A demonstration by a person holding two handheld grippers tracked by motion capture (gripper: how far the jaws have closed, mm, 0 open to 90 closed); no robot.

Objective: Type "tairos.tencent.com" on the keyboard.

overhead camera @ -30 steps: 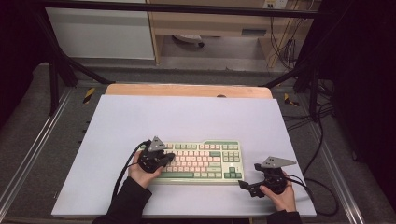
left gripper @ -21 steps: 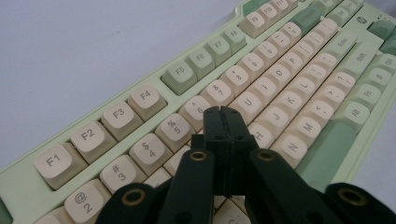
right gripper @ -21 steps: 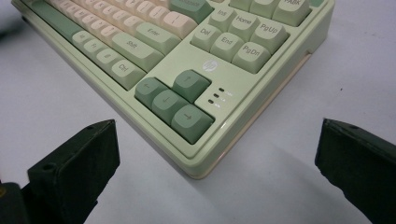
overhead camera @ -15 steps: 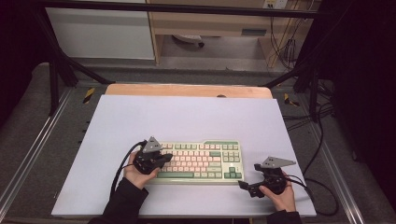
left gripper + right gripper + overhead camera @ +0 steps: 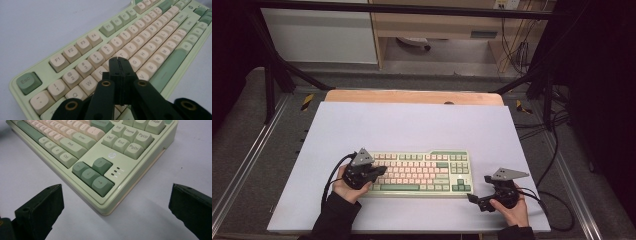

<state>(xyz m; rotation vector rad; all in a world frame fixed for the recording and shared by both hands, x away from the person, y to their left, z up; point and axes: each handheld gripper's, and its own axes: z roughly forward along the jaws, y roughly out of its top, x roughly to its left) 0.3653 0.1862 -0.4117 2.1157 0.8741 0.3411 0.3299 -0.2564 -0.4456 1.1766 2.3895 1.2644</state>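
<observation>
With my left hand-held gripper (image 5: 121, 65) closed into one point over the keyboard (image 5: 421, 172), I should press keys straight down, my right hand-held gripper (image 5: 115, 202) open at its four o'clock corner.

Laboratory recording station: a white-topped desk (image 5: 412, 125) framed by black metal struts (image 5: 272, 75), loose cables (image 5: 557, 150) at one side, grey carpet (image 5: 242, 165) underneath.
</observation>
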